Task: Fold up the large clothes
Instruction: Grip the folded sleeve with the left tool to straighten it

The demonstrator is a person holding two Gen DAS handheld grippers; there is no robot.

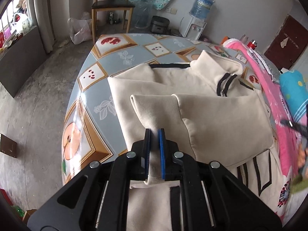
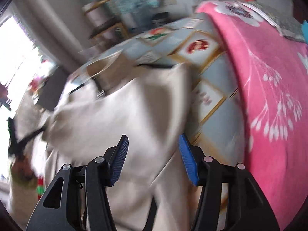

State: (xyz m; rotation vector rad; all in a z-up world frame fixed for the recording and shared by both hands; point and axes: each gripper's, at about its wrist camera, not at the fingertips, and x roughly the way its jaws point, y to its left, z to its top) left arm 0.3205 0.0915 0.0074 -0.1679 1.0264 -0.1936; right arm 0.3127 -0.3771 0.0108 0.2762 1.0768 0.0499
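Observation:
A cream zip-neck sweatshirt with black trim [image 1: 204, 104] lies on the patterned table [image 1: 107, 57], its sleeves folded over the chest. My left gripper [image 1: 154, 134] is shut on a fold of the cream fabric and holds it raised near the table's front. In the blurred right wrist view my right gripper [image 2: 153, 140] is open with nothing between its fingers, just above the same sweatshirt [image 2: 123, 115] near its right side. The right gripper shows faintly at the right edge of the left wrist view [image 1: 296, 127].
A pink floral blanket [image 2: 269, 88] lies along the table's right side, with a blue bundle [image 1: 294, 88] on it. A wooden chair [image 1: 111, 5], a plastic bag [image 1: 79, 30] and a water dispenser [image 1: 196, 21] stand beyond the table on the concrete floor.

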